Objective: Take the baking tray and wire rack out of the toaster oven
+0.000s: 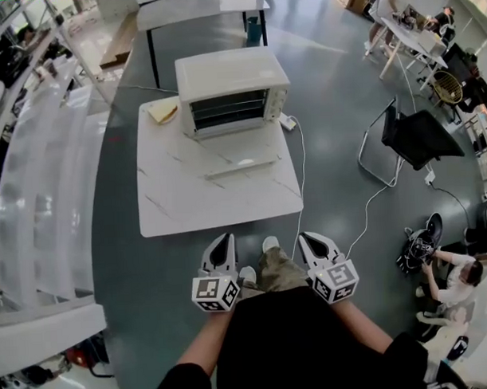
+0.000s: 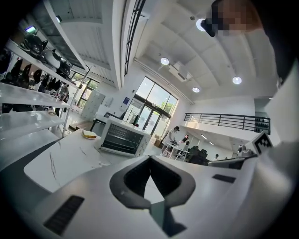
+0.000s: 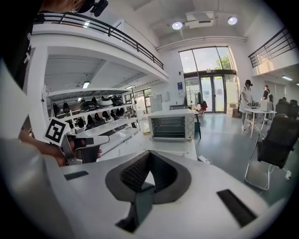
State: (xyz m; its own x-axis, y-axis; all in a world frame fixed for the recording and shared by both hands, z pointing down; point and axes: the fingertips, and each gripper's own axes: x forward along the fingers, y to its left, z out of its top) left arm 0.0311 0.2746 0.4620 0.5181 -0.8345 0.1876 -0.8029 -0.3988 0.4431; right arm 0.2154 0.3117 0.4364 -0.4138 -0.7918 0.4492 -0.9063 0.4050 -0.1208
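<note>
A white toaster oven [image 1: 232, 86] stands at the far end of a white marble table [image 1: 188, 200]. Its door [image 1: 242, 167] looks folded down flat in front of it. Wire bars [image 1: 229, 110] show inside the cavity; I cannot make out a baking tray. The oven [image 2: 122, 137] also shows in the left gripper view, and the right gripper view has the oven [image 3: 171, 125] too. My left gripper [image 1: 224, 242] and right gripper [image 1: 309, 242] hang side by side over the floor, short of the table's near edge. Both are shut and hold nothing.
A yellow item [image 1: 166, 113] lies on the table left of the oven. A white power cable [image 1: 304, 180] runs down the table's right side to the floor. White shelves [image 1: 44, 181] line the left. A black chair [image 1: 421, 136] and a seated person [image 1: 458, 278] are at the right.
</note>
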